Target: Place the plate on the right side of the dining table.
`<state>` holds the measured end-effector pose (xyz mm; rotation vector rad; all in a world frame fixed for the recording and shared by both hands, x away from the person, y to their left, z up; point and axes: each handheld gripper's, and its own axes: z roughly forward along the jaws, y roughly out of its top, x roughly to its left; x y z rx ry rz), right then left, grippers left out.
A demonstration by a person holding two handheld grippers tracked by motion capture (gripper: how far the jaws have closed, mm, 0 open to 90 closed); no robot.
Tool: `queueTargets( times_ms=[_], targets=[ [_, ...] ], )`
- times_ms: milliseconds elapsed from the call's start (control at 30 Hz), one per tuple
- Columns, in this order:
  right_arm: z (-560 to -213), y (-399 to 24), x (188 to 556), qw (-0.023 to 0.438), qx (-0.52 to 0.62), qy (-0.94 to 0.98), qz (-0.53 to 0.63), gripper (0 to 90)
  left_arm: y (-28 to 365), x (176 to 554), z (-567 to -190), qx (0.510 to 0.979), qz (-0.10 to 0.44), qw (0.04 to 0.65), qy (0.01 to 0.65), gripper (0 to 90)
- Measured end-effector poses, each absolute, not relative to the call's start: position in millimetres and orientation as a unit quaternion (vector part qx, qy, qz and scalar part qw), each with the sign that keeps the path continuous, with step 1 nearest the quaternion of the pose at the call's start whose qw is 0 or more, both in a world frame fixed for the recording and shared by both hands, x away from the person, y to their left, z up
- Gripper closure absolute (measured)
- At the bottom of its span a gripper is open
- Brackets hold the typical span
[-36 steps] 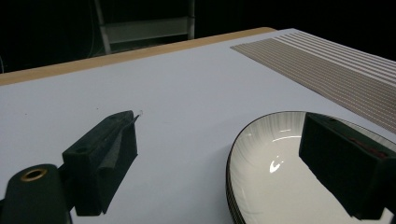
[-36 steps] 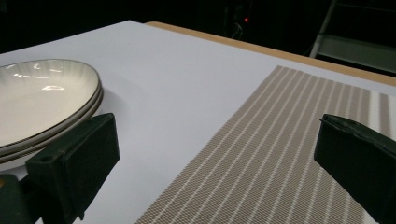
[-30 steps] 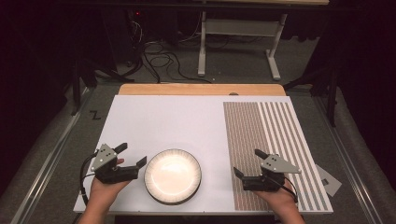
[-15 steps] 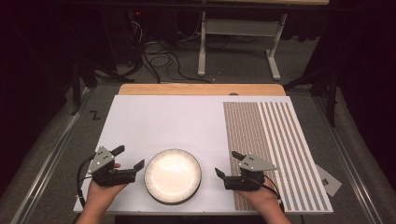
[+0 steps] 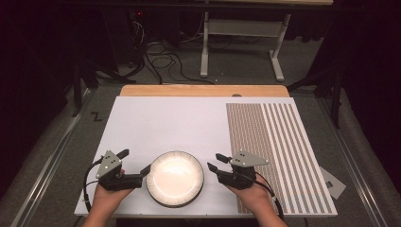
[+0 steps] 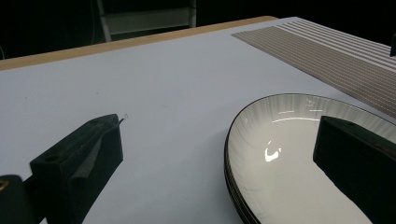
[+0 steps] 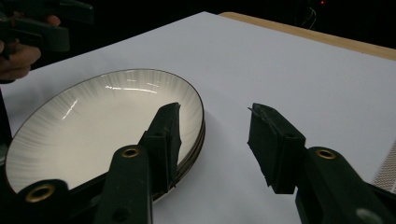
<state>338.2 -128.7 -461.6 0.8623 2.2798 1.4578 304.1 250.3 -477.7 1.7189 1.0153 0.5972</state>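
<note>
On white tabletop (image 5: 161, 123), striped mat (image 5: 279, 146), dark room

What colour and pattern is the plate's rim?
The plate is white with fine radial ribbing and a thin dark edge, clearest in the right gripper view.

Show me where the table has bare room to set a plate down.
The white sheet lies bare from the plates back to the wooden edge, and the striped mat is bare too. It is crowded along the near edge, where the left gripper and right gripper flank the plates.

White ribbed plate (image 5: 175, 178), blk rim
</note>
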Motion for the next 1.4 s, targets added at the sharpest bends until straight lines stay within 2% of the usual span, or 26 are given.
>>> queueTargets(
  times_ms=[267, 300, 567, 667, 767, 967, 1400],
  targets=[
    [-455, -118, 343, 0.143, 0.291, 0.796, 0.511, 64.9, 247, 305, -478, 0.716, 0.246, 0.505, 0.414, 2.4],
    [-457, -116, 342, 0.141, 0.286, 0.799, 0.510, 68.9, 247, 305, -479, 0.715, 0.246, 0.507, 0.415, 2.8],
    [-468, -118, 332, 0.124, 0.271, 0.814, 0.498, 77.6, 248, 306, -479, 0.714, 0.248, 0.509, 0.411, 3.5],
    [-472, -121, 328, 0.117, 0.267, 0.819, 0.494, 85.8, 249, 306, -479, 0.714, 0.247, 0.509, 0.412, 3.5],
    [-476, -122, 327, 0.108, 0.268, 0.823, 0.489, 90.0, 249, 306, -479, 0.714, 0.246, 0.509, 0.414, 3.5],
    [-483, -117, 325, 0.088, 0.260, 0.835, 0.478, 90.0, 250, 305, -479, 0.713, 0.241, 0.512, 0.415, 4.2],
    [-490, -111, 325, 0.080, 0.248, 0.850, 0.457, 90.0, 250, 304, -479, 0.711, 0.239, 0.516, 0.414, 4.3]
  ],
)
